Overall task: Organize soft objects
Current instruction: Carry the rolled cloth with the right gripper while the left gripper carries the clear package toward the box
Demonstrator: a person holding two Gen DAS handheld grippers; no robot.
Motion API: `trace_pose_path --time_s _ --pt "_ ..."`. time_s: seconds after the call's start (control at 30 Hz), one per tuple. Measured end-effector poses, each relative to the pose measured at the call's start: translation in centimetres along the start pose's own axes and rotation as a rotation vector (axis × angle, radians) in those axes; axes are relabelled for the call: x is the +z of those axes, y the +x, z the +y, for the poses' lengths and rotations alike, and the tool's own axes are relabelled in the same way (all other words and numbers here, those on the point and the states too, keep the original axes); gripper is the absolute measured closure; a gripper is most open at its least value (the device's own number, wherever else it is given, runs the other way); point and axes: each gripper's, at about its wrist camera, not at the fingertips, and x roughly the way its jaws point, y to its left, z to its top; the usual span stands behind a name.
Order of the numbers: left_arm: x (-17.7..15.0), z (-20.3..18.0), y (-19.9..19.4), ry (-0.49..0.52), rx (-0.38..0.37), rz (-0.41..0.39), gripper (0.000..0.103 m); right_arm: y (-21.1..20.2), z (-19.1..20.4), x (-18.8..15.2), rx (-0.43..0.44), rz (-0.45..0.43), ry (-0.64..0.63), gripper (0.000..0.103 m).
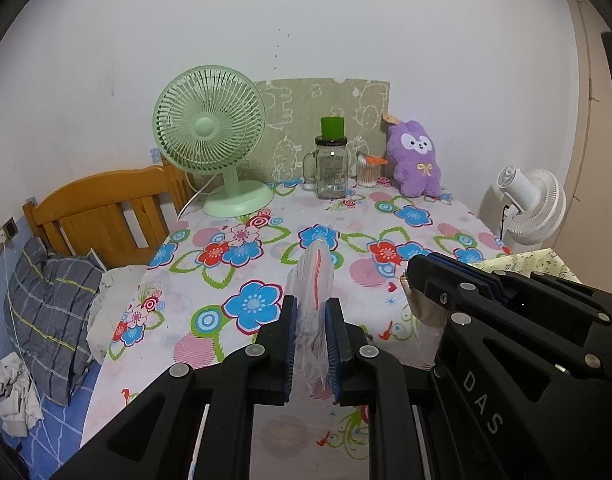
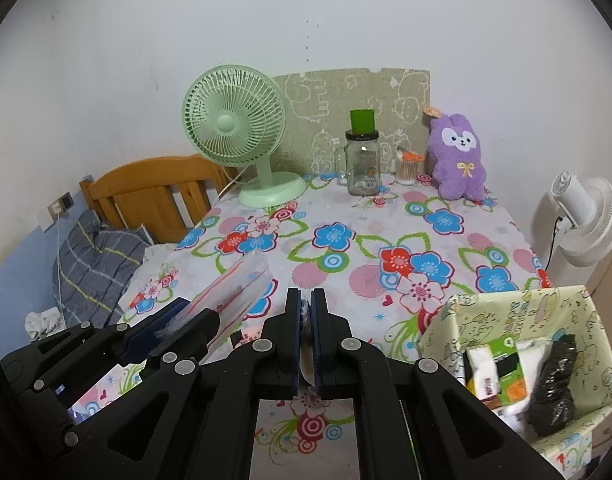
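My left gripper [image 1: 310, 320] is shut on a clear zip bag [image 1: 314, 280] with a red seal strip, held up above the flowered tablecloth [image 1: 233, 264]. The bag also shows in the right wrist view [image 2: 241, 284], with the left gripper [image 2: 173, 328] at lower left. My right gripper [image 2: 305, 312] is shut, with a thin bit of something pale between its pads; what it is I cannot tell. It shows in the left wrist view [image 1: 418, 276] at the right. A purple plush rabbit [image 2: 460, 156] sits at the table's back right.
A patterned fabric box [image 2: 554, 308] at lower right holds packets and a black bundle. A green fan [image 2: 237, 128], a glass jar [image 2: 362, 160] and a cotton swab tub [image 2: 406, 170] stand at the back. A white fan [image 2: 586, 216] stands right, a bed [image 2: 89, 264] left.
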Motion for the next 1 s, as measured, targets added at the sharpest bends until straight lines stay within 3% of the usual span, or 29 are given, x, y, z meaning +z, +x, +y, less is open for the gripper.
trace_pose_path --time_s 1.0 --pt "2.3 -5.2 -4.8 0.034 -0.058 -0.096 0.091 -7.2 -3.5 1.8 -0.045 -0.094 -0.003 0.095"
